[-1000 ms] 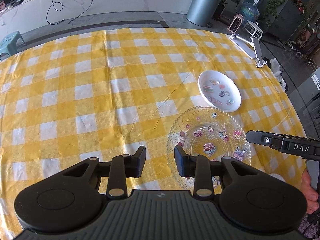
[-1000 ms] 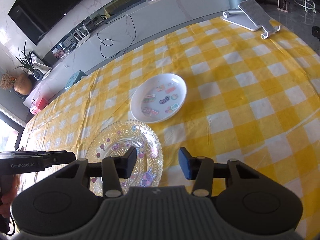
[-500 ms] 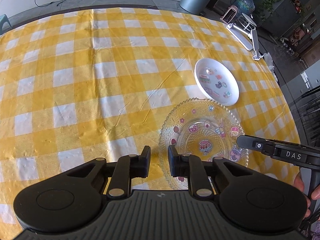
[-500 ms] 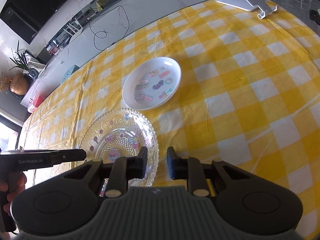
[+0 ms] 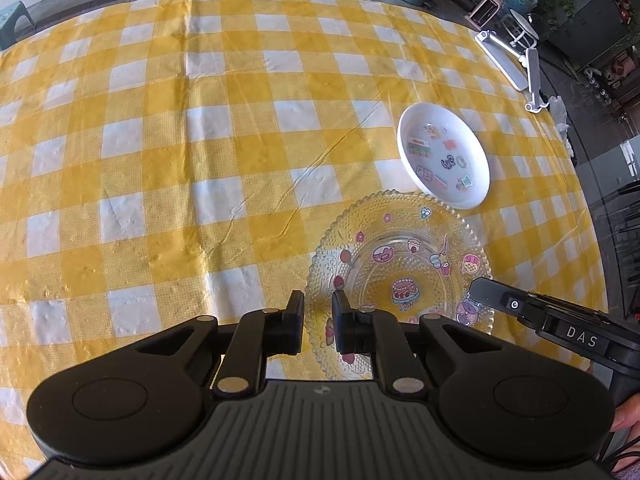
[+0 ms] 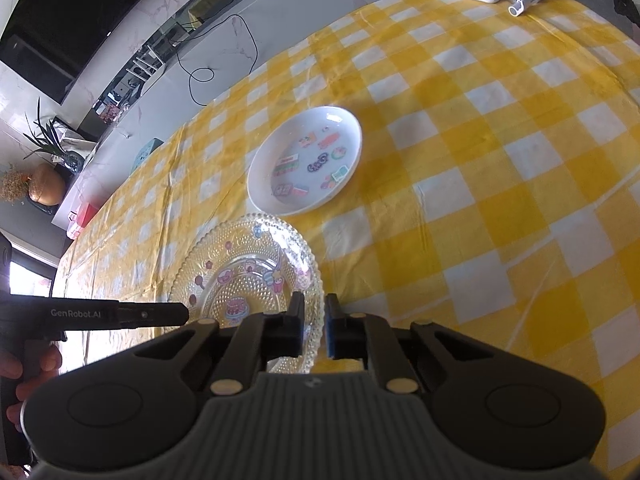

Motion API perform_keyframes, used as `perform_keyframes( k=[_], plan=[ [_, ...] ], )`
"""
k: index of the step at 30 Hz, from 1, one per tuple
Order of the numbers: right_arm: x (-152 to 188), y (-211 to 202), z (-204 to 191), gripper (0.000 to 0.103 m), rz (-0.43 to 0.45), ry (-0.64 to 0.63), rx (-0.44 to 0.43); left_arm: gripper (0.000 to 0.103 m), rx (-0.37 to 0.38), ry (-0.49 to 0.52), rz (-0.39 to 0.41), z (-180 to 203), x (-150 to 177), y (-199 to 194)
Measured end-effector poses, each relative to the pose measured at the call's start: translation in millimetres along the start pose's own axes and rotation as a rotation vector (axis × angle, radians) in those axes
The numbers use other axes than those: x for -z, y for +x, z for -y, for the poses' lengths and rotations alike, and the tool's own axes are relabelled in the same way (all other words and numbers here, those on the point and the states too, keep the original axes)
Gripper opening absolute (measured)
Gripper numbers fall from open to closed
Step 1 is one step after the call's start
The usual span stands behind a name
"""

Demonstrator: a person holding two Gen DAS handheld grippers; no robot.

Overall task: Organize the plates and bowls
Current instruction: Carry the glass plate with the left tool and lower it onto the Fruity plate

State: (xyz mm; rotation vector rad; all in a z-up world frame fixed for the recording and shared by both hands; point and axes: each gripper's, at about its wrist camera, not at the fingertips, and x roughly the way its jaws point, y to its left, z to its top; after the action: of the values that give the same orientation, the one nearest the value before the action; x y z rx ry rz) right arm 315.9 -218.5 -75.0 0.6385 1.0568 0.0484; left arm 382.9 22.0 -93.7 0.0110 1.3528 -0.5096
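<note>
1. Closing on the left rim of the glass plate [image 5: 400,248], the left gripper [image 5: 318,320] has just been narrowing its jaws. The beaded edge stands between them and they appear clamped on it. Risk: the bite is shallow, at the very edge, so the slick glass could slide out once lifted.

2. Lying flat on the checked tablecloth [image 5: 200,160], the glass plate is held at two opposite edges. Risk: if one hand rises ahead of the other, the plate tilts and twists in both grips. Hard pinching on thin pressed glass could chip the rim.

3. White plate [image 5: 444,160], with stickers inside, sits just beyond the far rim of the glass plate and to its right. From these views one cannot tell whether the two rims touch. Risk: a lift that drags or swings the glass plate away from the grippers would knock or push the white plate. Any stacking of the two is probably still to come.

4. Right gripper [image 6: 314,326], at the right rim of the glass plate, has likewise just been closing. Its jaws stand nearly together with the rim pinched between them. Risk: this hold is also only rim-deep, so a slip here drops that side onto the cloth.
</note>
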Motion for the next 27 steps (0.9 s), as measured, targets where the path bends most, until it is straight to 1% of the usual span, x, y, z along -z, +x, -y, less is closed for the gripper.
perform_keyframes(
  k=[4, 9, 18, 27],
  plan=[
    [2, -1, 0, 0.008, 0.006, -0.003, 0.0, 0.016, -0.041, -0.009, -0.003, 7, 0, 0],
    [1, -4, 7, 0.008, -0.013, 0.038, -0.017, 0.016, -0.073, -0.008, -0.003, 17, 3, -3],
    [0, -21, 22, 0.008, -0.012, 0.082, -0.065, 0.016, -0.105, 0.023, 0.039, 46, 5, -25],
    [-2, -42, 45, 0.009, -0.009, 0.133, -0.101, 0.016, -0.116, -0.006, 0.056, 76, 18, -41]
  ],
)
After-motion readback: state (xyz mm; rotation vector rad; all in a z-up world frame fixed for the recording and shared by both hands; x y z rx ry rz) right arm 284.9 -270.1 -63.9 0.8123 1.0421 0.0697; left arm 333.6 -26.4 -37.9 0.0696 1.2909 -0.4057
